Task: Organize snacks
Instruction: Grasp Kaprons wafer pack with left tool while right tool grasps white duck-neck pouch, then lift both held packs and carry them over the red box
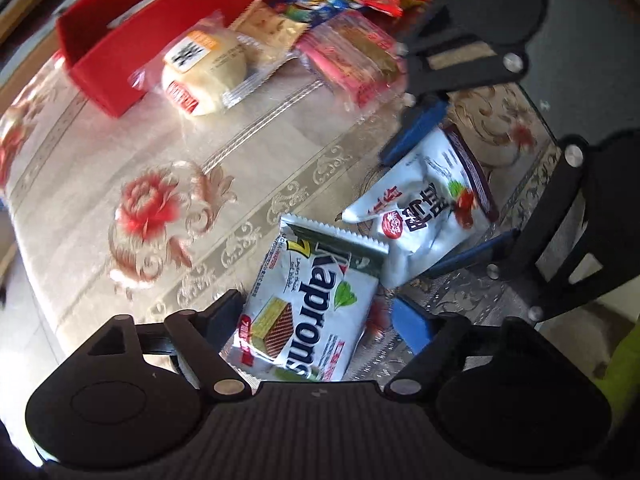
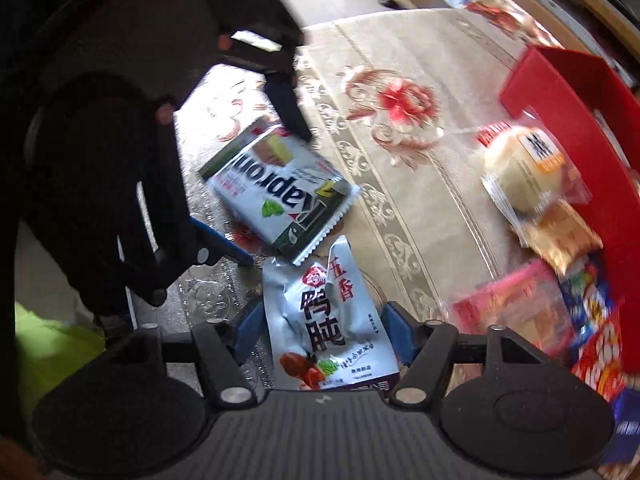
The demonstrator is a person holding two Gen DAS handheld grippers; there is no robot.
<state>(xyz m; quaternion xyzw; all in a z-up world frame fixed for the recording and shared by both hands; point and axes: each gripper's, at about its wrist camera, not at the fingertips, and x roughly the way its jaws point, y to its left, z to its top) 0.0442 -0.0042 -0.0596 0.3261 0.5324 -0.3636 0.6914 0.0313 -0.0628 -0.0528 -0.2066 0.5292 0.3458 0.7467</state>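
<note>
Each spread-wide hand-held gripper straddles one flat snack: left the wafer pack, pointing toward 1 o'clock; right the silver pouch, pointing toward 12 o'clock.

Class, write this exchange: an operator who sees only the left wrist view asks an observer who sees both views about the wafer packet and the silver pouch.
Operator: My gripper body hides the near end of the wafer packet. Is it lifted?

Observer: No. In the right wrist view, the whole white and green foil wafer packet lies flat on the floral tablecloth. The left gripper straddles it with its jaws open.

Operator: Is the silver pouch clamped?

Observer: No. The silver foil pouch with red lettering lies between the right gripper's blue pads. There is a gap on each side, so the jaws are open.
</note>
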